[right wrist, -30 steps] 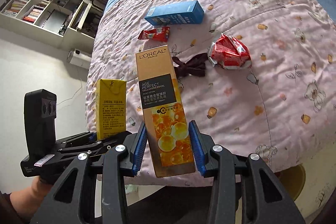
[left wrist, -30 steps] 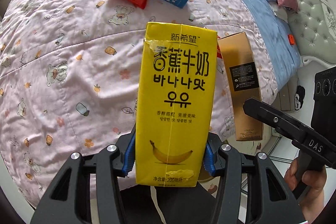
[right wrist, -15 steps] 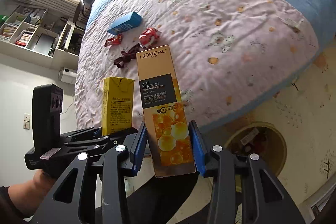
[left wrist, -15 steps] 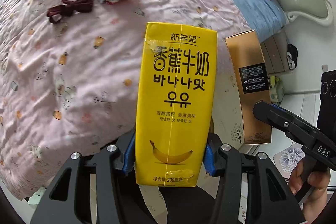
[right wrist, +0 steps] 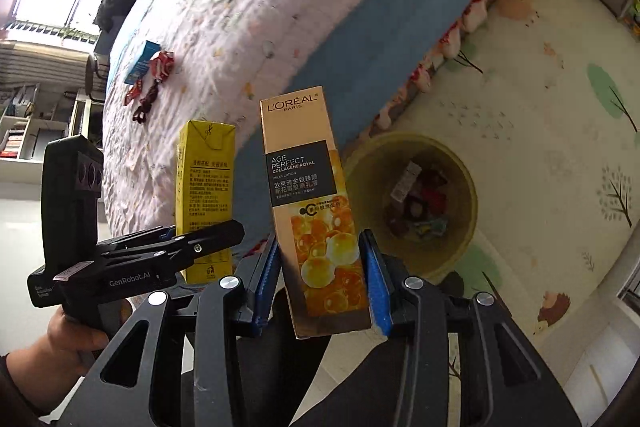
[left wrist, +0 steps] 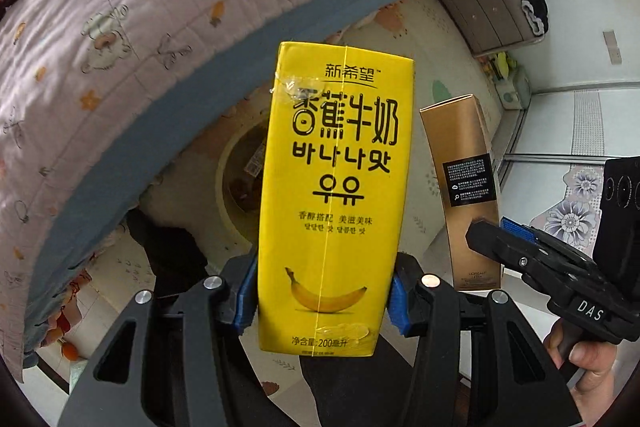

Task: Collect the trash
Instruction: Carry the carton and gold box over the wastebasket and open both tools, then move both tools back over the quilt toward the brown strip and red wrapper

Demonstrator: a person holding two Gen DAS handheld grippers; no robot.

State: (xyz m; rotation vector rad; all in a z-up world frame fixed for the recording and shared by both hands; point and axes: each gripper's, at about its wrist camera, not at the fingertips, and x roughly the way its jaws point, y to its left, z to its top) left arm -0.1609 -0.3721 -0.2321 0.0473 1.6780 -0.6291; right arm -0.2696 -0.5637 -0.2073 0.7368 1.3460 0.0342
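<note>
Closest to me, the left gripper (left wrist: 324,297) is clamped on the lower part of a yellow banana milk carton (left wrist: 334,195), its blue pads pressed against both sides so the carton stands upright between them. Alongside, the right gripper (right wrist: 324,285) is clenched the same way on a tall gold lotion box (right wrist: 316,211), gripped near its bottom and tilted a little. Neither claw has any slack; both are closed as far as their loads allow. Just beyond the two held items, down on the patterned floor mat (right wrist: 560,115) beside the bed, sits the round yellow trash bin (right wrist: 412,207), and it already has several wrappers and scraps in it, so part of the collecting looks done. These two pieces are over the floor near the bin but not yet dropped in. Farther off, on the pink quilt (right wrist: 248,27), there is more to fetch: a red crumpled wrapper (right wrist: 162,63), a blue box (right wrist: 142,67) next to it, a small red packet (right wrist: 131,94) and something dark like a bow (right wrist: 146,103).
</note>
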